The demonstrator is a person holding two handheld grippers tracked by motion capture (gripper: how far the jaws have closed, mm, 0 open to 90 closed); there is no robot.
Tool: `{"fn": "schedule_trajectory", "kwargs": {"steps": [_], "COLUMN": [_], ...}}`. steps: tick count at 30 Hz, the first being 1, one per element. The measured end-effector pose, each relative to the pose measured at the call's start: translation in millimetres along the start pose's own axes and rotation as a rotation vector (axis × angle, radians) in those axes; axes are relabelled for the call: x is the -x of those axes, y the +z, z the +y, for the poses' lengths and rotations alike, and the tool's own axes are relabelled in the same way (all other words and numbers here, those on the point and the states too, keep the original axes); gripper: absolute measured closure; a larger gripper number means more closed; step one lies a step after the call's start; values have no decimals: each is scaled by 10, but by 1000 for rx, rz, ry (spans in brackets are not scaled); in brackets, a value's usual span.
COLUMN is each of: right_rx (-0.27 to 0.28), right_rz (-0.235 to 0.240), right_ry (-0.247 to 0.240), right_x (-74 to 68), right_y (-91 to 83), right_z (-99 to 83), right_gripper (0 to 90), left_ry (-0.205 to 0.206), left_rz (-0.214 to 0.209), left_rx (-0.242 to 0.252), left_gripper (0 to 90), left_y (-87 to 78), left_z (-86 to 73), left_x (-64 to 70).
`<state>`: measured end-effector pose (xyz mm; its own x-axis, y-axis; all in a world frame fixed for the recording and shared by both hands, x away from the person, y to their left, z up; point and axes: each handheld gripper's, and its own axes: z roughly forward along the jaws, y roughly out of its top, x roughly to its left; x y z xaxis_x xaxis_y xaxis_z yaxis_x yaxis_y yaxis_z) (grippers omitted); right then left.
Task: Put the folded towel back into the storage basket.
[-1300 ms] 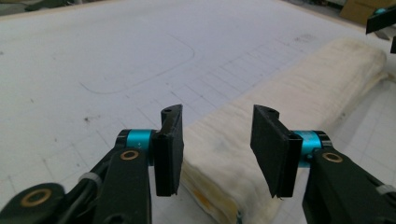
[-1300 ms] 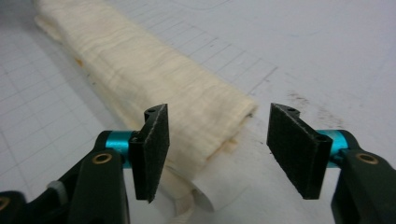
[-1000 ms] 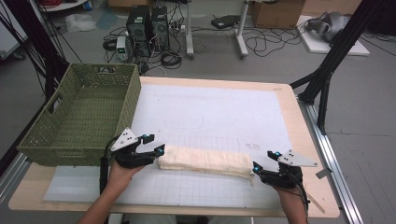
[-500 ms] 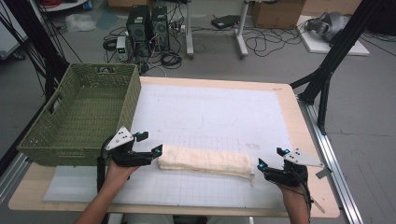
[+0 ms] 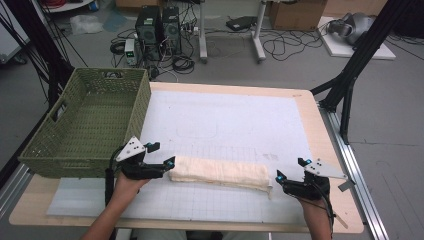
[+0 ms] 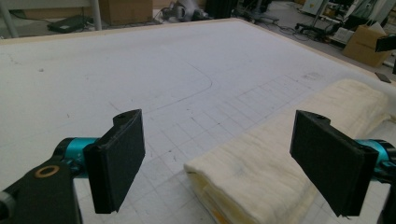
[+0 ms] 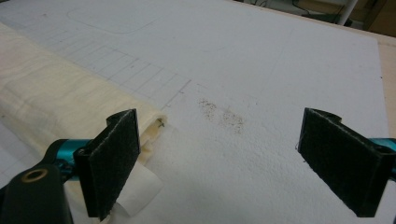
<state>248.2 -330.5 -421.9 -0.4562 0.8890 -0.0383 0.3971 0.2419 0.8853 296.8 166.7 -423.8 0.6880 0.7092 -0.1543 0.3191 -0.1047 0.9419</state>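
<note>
The folded cream towel (image 5: 219, 173) lies as a long roll-like bundle on the white gridded mat (image 5: 225, 125), near the front edge of the table (image 5: 320, 150), with its long axis running left to right. A small white tag (image 7: 135, 193) sticks out at its right end.

The left tool (image 5: 167, 165) sits just at the towel's left end, jaws spread wide apart; in the left gripper view the towel's end lies between and just ahead of the pads. The right tool (image 5: 280, 179) hovers just beside the right end, also spread wide and holding nothing; in its own view the towel edge sits by the left pad rather than between the two.

The step in hand looks like taking both ends to lift the bundle, probably toward the green woven basket (image 5: 85, 125) at the table's left, though that goal is only a guess. To do it well, the right tool should shift toward the towel until the end is centred between its pads. Both tools should go low enough to catch all folded layers, not just the top one. Closing together and lifting level should keep the folds from slumping open.
</note>
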Motion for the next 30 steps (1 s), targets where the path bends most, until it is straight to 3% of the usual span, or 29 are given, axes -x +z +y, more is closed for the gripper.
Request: {"fn": "schedule_trajectory", "kwargs": {"steps": [11,15,25,30], "right_rx": [-18,-25,-43,-43], "right_rz": [18,26,35,40], "right_ry": [-13,-15,-17,-26], "right_x": [-38,-55,-39,-41], "right_y": [28,21,39,52], "right_z": [-12,-33,-69,-67], "right_gripper": [123,124,124,124], "left_ry": [-13,-35,-56,-68], "left_rz": [18,25,-14,-6], "left_rx": [-17,-48,-117,-155], "left_gripper": [193,189,232,235], "left_y": [-6,19,77,79], "left_z": [2,-16,-109,-150], "left_x": [8,25,24,28]}}
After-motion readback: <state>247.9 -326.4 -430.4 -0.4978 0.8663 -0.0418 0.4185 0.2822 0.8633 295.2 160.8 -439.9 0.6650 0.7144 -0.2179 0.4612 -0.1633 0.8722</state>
